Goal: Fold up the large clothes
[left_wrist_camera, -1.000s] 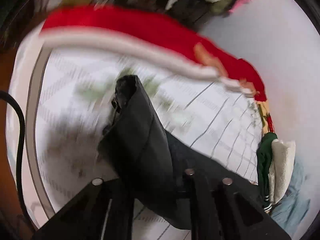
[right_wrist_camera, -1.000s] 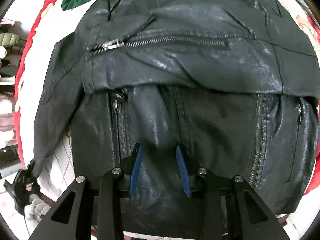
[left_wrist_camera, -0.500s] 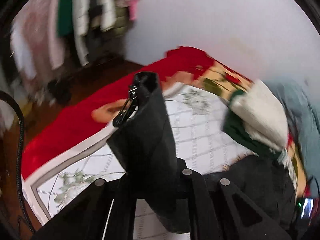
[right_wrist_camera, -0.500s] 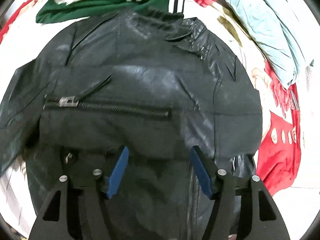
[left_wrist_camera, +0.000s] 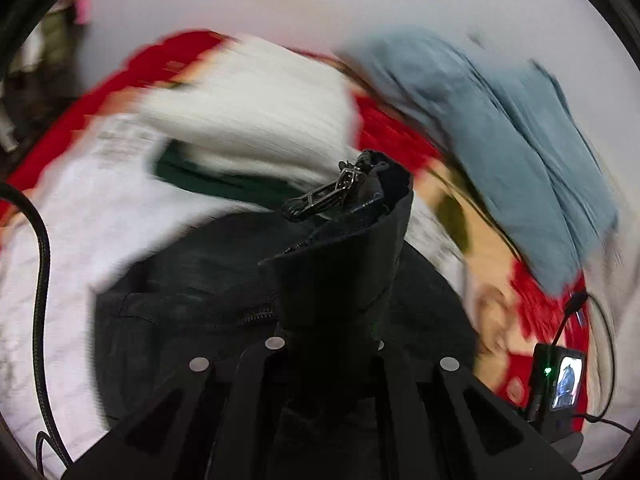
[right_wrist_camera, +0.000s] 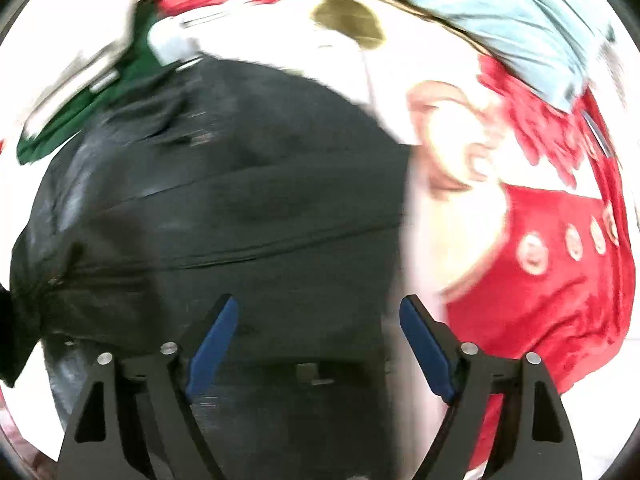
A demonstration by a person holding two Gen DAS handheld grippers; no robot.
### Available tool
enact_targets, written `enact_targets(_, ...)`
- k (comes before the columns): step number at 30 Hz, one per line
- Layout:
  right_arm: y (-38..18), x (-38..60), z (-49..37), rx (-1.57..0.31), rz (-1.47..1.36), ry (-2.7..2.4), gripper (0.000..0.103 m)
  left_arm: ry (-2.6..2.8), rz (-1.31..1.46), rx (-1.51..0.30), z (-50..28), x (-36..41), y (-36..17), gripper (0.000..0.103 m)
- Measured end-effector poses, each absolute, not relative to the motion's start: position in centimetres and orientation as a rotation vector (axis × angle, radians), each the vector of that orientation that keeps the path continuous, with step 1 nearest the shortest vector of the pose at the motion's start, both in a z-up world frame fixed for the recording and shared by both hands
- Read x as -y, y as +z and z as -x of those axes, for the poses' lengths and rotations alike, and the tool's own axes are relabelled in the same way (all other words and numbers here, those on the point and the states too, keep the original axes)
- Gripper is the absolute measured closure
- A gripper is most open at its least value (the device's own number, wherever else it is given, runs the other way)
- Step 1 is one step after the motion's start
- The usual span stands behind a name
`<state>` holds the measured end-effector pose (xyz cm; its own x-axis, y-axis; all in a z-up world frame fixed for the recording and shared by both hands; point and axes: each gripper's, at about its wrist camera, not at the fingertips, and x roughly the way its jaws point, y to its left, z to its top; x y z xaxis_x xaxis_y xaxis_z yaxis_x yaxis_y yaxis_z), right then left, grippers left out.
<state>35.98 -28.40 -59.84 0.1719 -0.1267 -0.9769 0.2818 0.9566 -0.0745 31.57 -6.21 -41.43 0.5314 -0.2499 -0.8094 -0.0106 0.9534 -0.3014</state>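
Left wrist view shows us our left gripper (left_wrist_camera: 328, 344), jaws clamped on a black leather jacket's (left_wrist_camera: 180, 300) cuff at six o'clock, while our right gripper (right_wrist_camera: 316, 344) hovers, jaws apart, over the jacket on the red patterned bedspread (right_wrist_camera: 540, 300).

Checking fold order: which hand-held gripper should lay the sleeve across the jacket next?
Left. The left hand-held gripper already grips the sleeve above the jacket; the right hand-held gripper is open, empty.
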Motion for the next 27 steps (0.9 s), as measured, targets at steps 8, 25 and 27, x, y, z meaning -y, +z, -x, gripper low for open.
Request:
enact_targets(8, -61.6, 40.0, -33.2, -1.405, -0.311, -0.356, 0.018, -0.280, 0.162, -1.175, -32.6, 18.1, -47.2, 0.091)
enact_targets(25, -60.4, 38.8, -35.7, -1.364, -0.664, 0.047, 0.031, 0.175, 0.173, -1.199, -29.0, 3.5, -47.0, 0.007)
enact_targets(27, -61.4, 37.5, -37.0, -1.405, -0.648, 0.068, 0.031, 0.261, 0.144, -1.230, -28.9, 1.3, -48.5, 0.007)
